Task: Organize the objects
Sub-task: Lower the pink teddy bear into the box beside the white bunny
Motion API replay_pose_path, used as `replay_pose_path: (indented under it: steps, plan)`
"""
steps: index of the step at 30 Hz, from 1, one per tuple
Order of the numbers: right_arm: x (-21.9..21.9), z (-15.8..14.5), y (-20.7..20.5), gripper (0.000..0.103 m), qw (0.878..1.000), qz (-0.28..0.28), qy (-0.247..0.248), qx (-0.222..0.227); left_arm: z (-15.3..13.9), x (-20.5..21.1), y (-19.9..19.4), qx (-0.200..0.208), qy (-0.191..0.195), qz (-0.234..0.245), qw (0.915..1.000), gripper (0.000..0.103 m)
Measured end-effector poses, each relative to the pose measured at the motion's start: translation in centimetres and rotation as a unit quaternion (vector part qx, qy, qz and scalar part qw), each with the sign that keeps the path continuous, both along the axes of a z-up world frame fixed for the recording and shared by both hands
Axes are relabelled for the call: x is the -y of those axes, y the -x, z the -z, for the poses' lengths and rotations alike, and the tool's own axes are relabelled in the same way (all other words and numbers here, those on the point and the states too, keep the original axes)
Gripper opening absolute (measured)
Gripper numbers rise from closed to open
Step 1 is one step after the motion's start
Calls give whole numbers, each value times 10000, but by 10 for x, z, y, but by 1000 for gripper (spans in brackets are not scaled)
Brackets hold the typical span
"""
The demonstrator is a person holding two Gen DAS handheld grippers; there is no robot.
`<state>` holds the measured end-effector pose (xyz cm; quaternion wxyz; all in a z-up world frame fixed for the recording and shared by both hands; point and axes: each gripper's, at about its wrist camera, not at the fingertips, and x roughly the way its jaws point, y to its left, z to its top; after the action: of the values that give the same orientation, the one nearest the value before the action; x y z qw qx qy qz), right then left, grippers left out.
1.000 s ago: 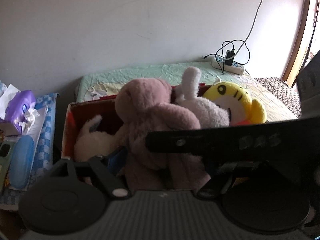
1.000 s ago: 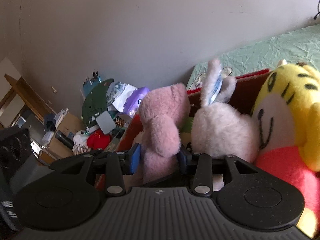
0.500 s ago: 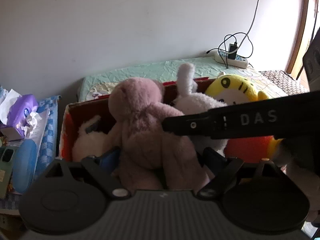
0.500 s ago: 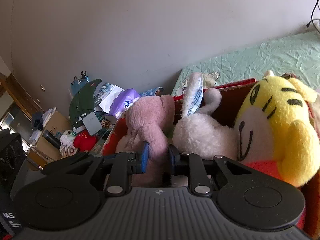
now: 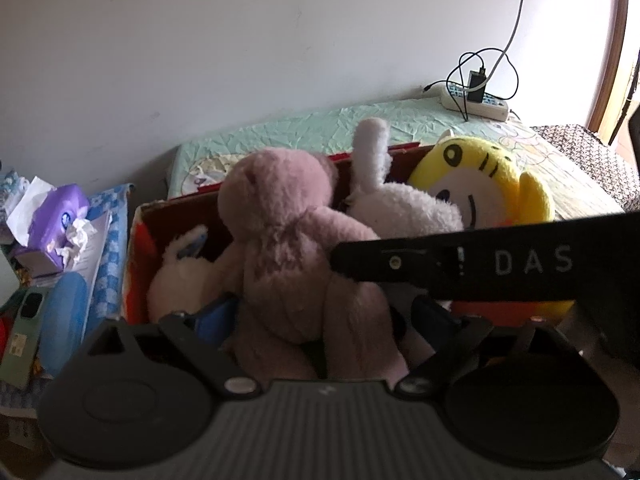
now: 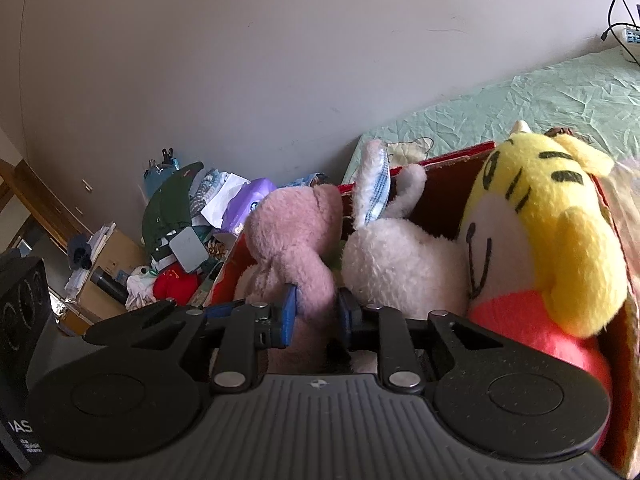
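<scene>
Your right gripper [image 6: 316, 312] is clamped on the pink bear [image 6: 294, 240] at frame centre, in the red box [image 6: 452, 158]. Your left gripper [image 5: 324, 320] has just been opening; the bear sits between its spread jaws.

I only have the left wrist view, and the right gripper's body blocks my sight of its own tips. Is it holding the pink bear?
Observer: Yes. In the right wrist view the right gripper is shut on a limb of the pink bear, with plush squeezed between the blue pads.
Operator: Is the white bunny caught in there too?
Observer: No. The white bunny sits beside the outer side of one finger, not between the jaws.
</scene>
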<state>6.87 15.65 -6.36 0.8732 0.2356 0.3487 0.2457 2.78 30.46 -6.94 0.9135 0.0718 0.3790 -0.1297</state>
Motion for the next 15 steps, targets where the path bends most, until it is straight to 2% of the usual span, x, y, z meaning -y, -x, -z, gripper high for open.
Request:
replay_pose_path:
  steps: [15]
  plan:
    - [-1,0,8,25,9999,41,104,9,0,7,4,-88,-165,-223,9996,97]
